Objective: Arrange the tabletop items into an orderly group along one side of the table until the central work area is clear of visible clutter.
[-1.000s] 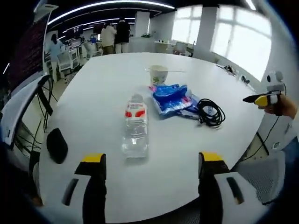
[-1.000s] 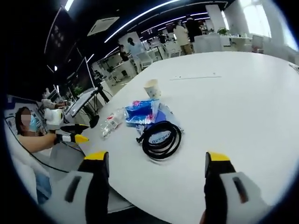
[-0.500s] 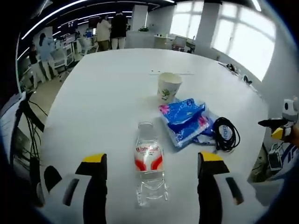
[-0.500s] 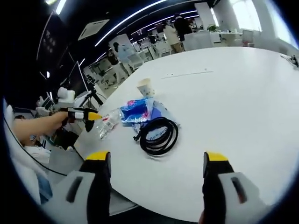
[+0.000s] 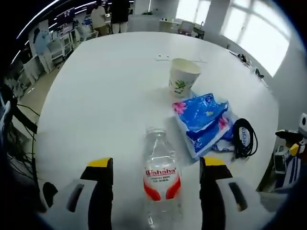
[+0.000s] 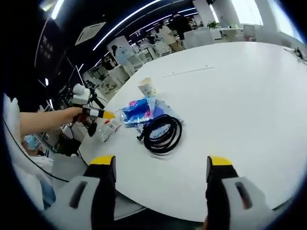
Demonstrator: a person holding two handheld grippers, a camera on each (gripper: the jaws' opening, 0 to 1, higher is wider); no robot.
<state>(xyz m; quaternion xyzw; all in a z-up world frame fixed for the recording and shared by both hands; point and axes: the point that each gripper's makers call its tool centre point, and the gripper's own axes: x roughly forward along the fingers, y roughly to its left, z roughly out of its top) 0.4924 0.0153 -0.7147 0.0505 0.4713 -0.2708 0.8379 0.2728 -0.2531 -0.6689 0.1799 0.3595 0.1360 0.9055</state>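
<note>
Clear plastic water bottle with red label (image 5: 162,182) lying flat on round white table (image 5: 105,91), between spread jaws of left gripper (image 5: 154,167), untouched. Just right: blue plastic packet (image 5: 201,120), coiled black cable (image 5: 244,140); farther: floral paper cup (image 5: 183,78). Right gripper (image 6: 162,165) spread wide, empty, near table edge, well apart from cable.

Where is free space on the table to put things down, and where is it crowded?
The table is bare over the wide stretch beyond the black cable coil. In the left gripper view, the area left of the water bottle and paper cup is also free. It is crowded where bottle, cup, blue packets and coil cluster near one edge.
</note>
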